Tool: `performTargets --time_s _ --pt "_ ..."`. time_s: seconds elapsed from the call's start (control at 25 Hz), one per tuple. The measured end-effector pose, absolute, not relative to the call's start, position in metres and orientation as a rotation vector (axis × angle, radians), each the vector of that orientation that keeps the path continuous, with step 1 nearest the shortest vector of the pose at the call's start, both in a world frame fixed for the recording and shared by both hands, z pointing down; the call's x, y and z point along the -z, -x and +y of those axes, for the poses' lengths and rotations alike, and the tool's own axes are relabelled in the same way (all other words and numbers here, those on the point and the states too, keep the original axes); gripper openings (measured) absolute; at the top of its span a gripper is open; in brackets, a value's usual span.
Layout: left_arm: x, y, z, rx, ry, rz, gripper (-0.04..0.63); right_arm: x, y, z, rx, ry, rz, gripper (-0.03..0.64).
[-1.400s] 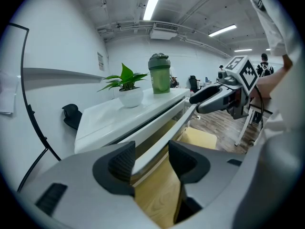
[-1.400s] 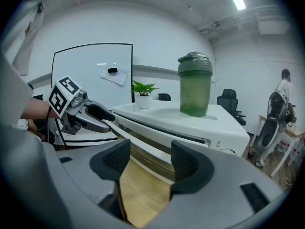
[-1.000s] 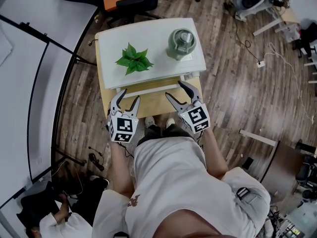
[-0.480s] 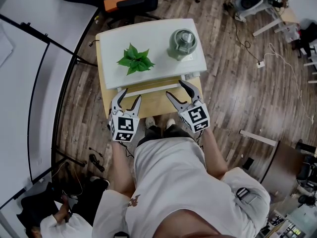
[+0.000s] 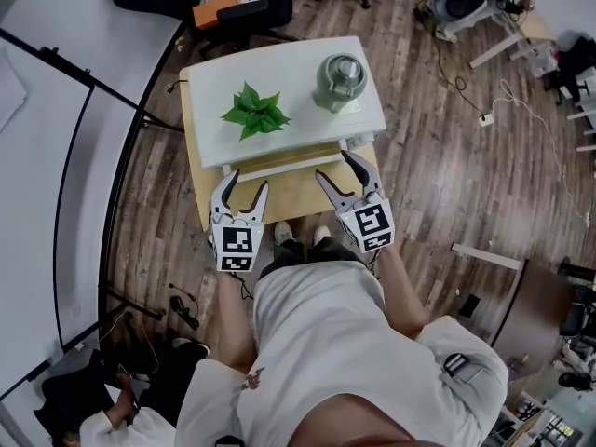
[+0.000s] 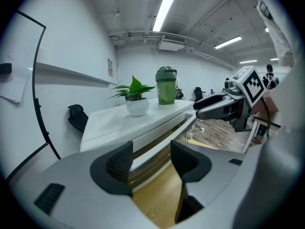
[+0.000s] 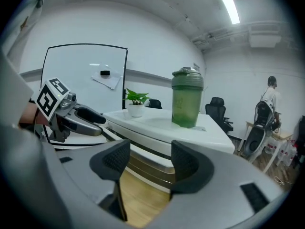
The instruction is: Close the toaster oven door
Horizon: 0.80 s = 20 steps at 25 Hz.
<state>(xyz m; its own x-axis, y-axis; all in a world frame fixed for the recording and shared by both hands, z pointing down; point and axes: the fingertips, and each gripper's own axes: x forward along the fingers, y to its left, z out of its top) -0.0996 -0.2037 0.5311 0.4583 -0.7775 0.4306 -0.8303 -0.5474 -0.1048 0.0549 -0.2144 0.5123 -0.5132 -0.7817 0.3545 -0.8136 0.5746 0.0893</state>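
On the wooden table [image 5: 289,201]: your white toaster oven [image 5: 298,68] occupies the far half of the top, with its front face toward you.
Oven door: its white handle bar [image 5: 279,167] runs along the front edge nearest you. No view settles whether the door is fully shut.
Oven top: a potted plant [image 5: 253,112] stands on the left and a green lidded bottle [image 5: 342,80] on the right, well apart from each other.
Left gripper [image 5: 247,182]: your jaws stand partly apart and have just been opening. Nothing is between the pads. In the left gripper view the handle bar lies just ahead of the tips, in line with the gap.
Right gripper [image 5: 332,166]: your jaws hold a moderate gap and grip nothing. The tips point at the oven front near the right end of the handle bar.
Both grippers: you hold them side by side over the near part of the table, marker cubes toward your body.
Surroundings: plank floor [image 5: 438,175] around the table; a second person [image 7: 270,94] stands far off in the right gripper view.
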Motion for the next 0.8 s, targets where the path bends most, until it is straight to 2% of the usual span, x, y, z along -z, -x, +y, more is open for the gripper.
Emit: performTargets --time_s 0.8 --pt "-0.511 0.101 -0.178 -0.526 -2.641 -1.384 0.238 -0.506 -0.038 -0.178 -0.156 -1.387 -2.386 0.252"
